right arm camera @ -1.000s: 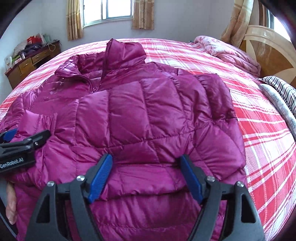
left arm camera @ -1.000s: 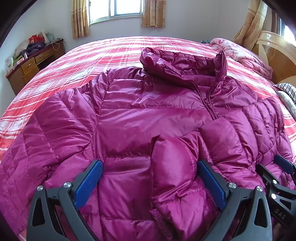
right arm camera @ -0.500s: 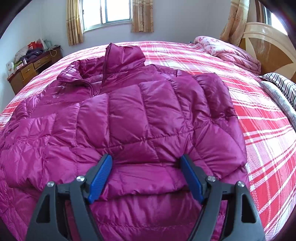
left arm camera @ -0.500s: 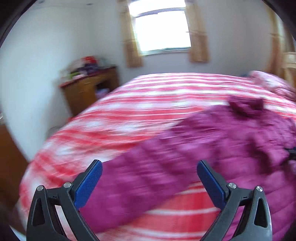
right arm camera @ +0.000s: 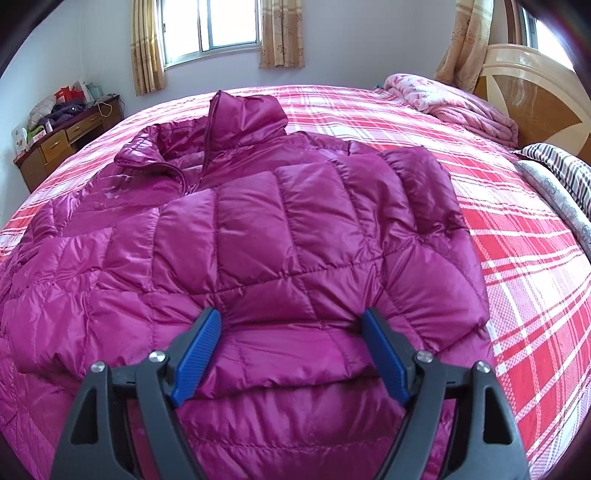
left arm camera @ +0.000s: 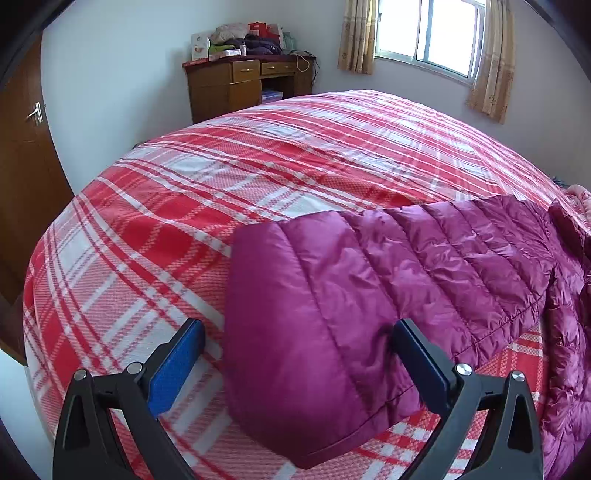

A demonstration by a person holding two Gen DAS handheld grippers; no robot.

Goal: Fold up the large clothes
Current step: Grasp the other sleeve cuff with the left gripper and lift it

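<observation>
Magenta quilted down jacket (right arm camera: 280, 236): spread flat on red-and-white plaid bedspread (right arm camera: 524, 266), filling centre and left of right wrist view; collar (right arm camera: 236, 122) standing up toward upper centre; 1 sleeve folded across the body, cuff at centre right.

Other sleeve (left arm camera: 369, 288): stretched out from right edge of left wrist view to lower centre, cuff end lying on plaid bedspread (left arm camera: 221, 177).

Left gripper (left arm camera: 295, 354): bottom of left wrist view, jaws spread wide, sleeve cuff between the blue pads; right pad close against the fabric, left pad clear of it, no clamp.

Right gripper (right arm camera: 291, 343): bottom of right wrist view, jaws apart over folded jacket hem, fabric bulging between the pads, not pinched.

Wooden desk (left arm camera: 247, 85): upper centre of left wrist view, cluttered top. Curtained window (right arm camera: 229, 26): top centre of right wrist view. Pink quilt (right arm camera: 454, 99) and headboard (right arm camera: 535, 96): upper right.
</observation>
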